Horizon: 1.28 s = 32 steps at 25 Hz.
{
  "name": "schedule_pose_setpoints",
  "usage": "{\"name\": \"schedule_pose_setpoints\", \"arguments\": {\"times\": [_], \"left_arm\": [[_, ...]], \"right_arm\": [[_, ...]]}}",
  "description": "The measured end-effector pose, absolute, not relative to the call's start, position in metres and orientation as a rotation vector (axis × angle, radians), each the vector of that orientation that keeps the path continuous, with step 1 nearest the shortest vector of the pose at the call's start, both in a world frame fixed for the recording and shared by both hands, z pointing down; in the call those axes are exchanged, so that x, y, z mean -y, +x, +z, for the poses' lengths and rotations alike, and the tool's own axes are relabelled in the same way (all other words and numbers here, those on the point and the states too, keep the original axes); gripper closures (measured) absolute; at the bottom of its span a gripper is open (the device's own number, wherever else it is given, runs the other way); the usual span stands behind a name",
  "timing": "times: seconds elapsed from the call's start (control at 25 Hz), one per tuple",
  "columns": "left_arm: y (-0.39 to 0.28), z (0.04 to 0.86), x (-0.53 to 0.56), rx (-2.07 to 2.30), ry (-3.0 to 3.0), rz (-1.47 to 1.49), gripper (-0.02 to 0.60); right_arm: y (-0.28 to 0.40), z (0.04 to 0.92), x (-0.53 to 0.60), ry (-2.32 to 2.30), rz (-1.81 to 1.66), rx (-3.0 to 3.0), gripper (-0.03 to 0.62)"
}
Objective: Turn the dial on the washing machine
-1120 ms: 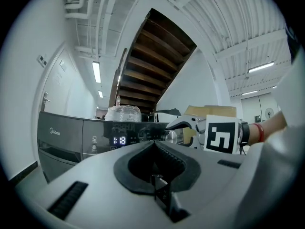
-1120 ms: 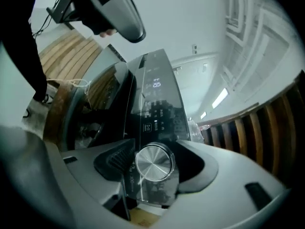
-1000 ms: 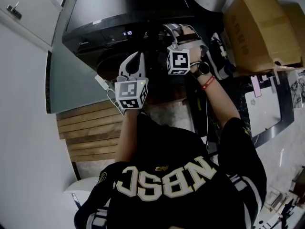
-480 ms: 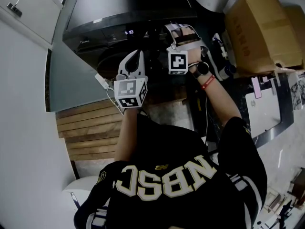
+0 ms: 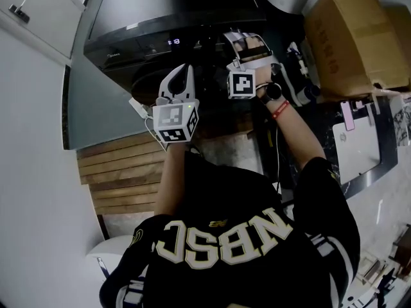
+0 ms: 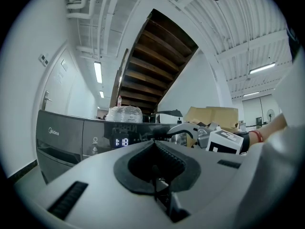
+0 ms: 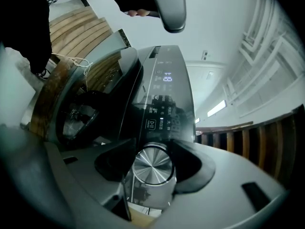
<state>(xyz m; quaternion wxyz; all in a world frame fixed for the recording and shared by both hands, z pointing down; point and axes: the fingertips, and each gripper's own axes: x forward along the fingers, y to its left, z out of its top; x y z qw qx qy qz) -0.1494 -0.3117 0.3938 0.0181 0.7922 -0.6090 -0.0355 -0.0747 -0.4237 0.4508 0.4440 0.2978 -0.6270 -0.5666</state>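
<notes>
Right tool [image 5: 247,43]: jaws straddle the round brushed-metal dial [image 7: 152,165] on the dark grey front-loading washing machine [image 5: 160,18]. The jaws have just been closing. In the right gripper view the dial fills the gap between them, and the dark pads [image 7: 188,159] look to sit against both of its sides, so it reads as a grip on the dial. The dial's face points straight back along the tool.

Just past the dial from this tool are a play/pause symbol [image 7: 150,124] and rows of small lit icons on the glossy control panel. Farther on there's a small white digit display [image 7: 167,77]. The machine's round glass door [image 7: 81,118] is off to the tool's side, below the panel.

Left tool [image 6: 155,144]: jaws together, nothing between them. It's held level in front of the machine, beside the right tool and apart from it, touching nothing. The display sits beyond its tips and a little to the left, reading 1:18. The right tool's marker cube [image 6: 224,142] shows just to its right.

A black wristwatch [image 5: 274,92] and a red band [image 5: 280,111] are on the arm behind the right tool. A brown cardboard box [image 5: 350,37] is well off to that tool's right, and wooden slats [image 5: 122,178] lie below and behind the left tool.
</notes>
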Motion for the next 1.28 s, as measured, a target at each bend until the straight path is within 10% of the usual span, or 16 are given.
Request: {"name": "schedule_pose_setpoints", "arguments": {"times": [1.28], "left_arm": [[-0.151, 0.394, 0.320, 1.868, 2.449, -0.146, 0.566]], "right_arm": [[-0.062, 0.426, 0.433, 1.131, -0.943, 2.083, 0.350]]}}
